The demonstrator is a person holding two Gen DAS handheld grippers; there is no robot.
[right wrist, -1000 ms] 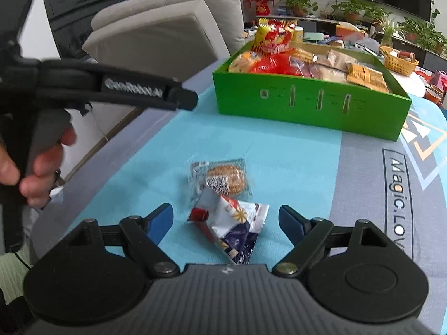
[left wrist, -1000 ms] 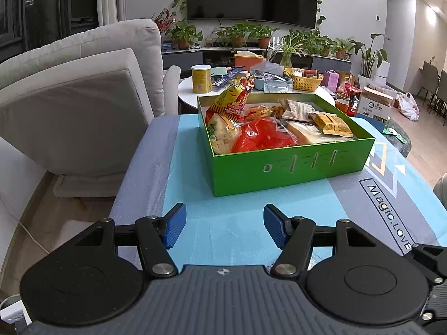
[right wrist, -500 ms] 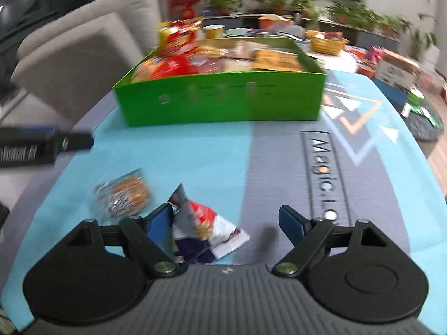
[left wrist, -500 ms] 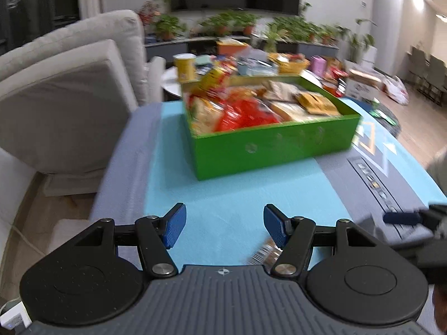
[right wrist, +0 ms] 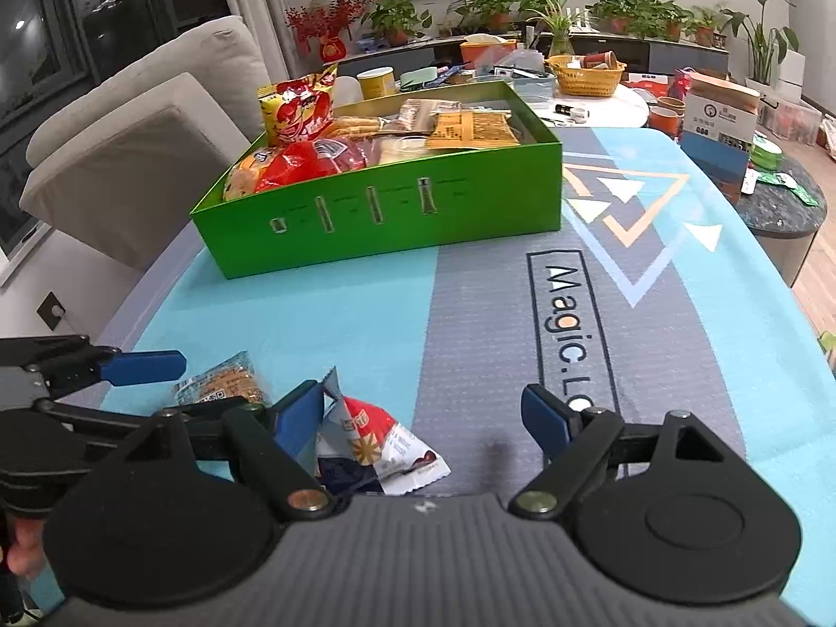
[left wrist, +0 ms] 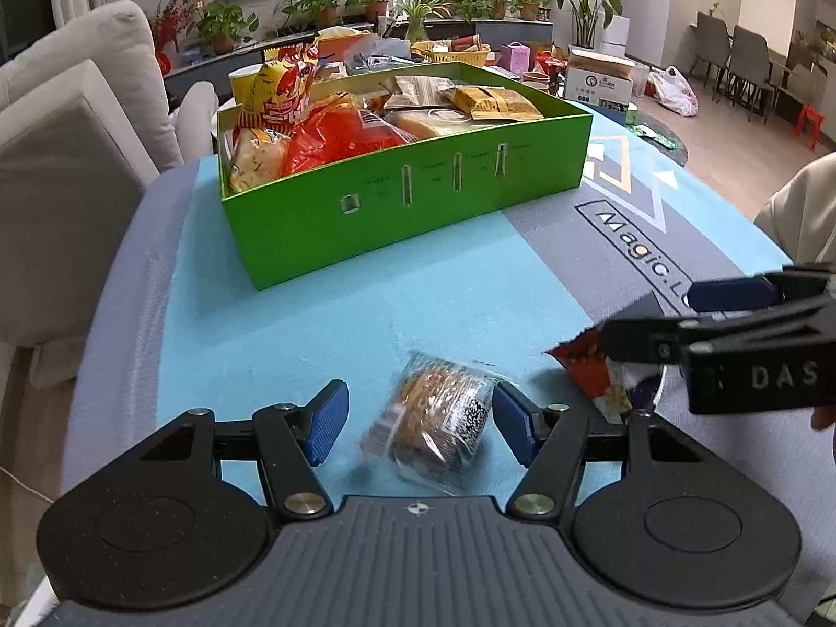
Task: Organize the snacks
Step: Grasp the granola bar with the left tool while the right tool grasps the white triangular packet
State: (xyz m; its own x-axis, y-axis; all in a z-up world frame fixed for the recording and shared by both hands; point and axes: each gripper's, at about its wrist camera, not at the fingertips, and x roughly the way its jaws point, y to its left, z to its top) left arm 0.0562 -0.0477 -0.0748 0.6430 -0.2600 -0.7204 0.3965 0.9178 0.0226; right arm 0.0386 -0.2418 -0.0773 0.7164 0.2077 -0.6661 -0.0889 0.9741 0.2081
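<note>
The clear-wrapped cookie (left wrist: pixel 433 418) lies between the left gripper (left wrist: pixel 415 423)'s parted jaws, unclamped; the red-and-white packet (right wrist: pixel 373 441) lies by the right gripper (right wrist: pixel 423 426)'s left pad, jaws wide apart.

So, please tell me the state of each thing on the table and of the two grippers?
Green box: open, no lid, filled with snacks.
Clear-wrapped cake: sealed, lying flat on the mat, between the left gripper's fingers.
Red and white packet: sealed, crumpled, lying on the mat.
Left gripper: open, not pressing the cake.
Right gripper: open, one finger against the packet.
</note>
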